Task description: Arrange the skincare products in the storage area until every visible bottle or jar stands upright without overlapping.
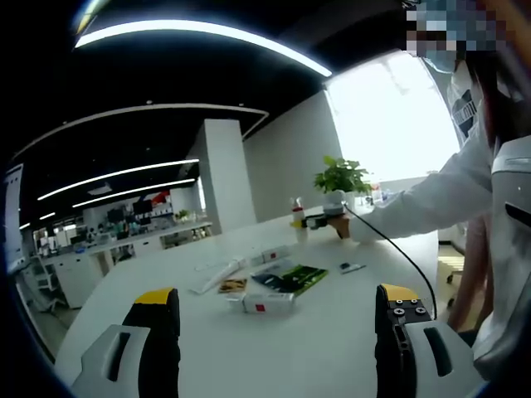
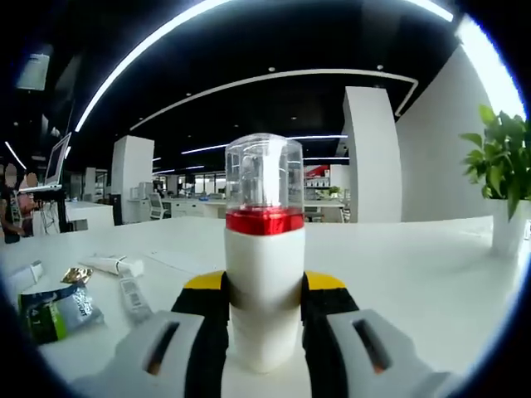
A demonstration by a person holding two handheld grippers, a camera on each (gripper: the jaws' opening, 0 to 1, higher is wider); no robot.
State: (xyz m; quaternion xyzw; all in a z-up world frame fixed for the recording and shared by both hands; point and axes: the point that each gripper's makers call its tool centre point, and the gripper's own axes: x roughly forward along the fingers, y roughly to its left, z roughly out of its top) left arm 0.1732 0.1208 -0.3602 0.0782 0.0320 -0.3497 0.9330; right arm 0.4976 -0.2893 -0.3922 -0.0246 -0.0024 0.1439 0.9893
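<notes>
A white bottle [image 2: 264, 249] with a red band and a clear cap stands upright between the jaws of my right gripper [image 2: 265, 282], which is shut on its body. In the left gripper view the same bottle [image 1: 297, 220] shows small at the far side of the white table [image 1: 348, 332], held by the right gripper [image 1: 318, 220] on a person's outstretched arm. My left gripper [image 1: 278, 294] hangs open over the near table with nothing between its jaws. Ahead of it lie a white box [image 1: 267, 303], a green packet [image 1: 292, 278] and a white tube [image 1: 217, 278].
A potted plant [image 1: 340, 178] stands beside the bottle; it also rises at the right as the plant [image 2: 502, 166]. Left of the bottle lie a green packet [image 2: 54, 311], a gold sachet [image 2: 76, 275] and white tubes [image 2: 112, 265]. A black cable [image 1: 398, 249] crosses the table.
</notes>
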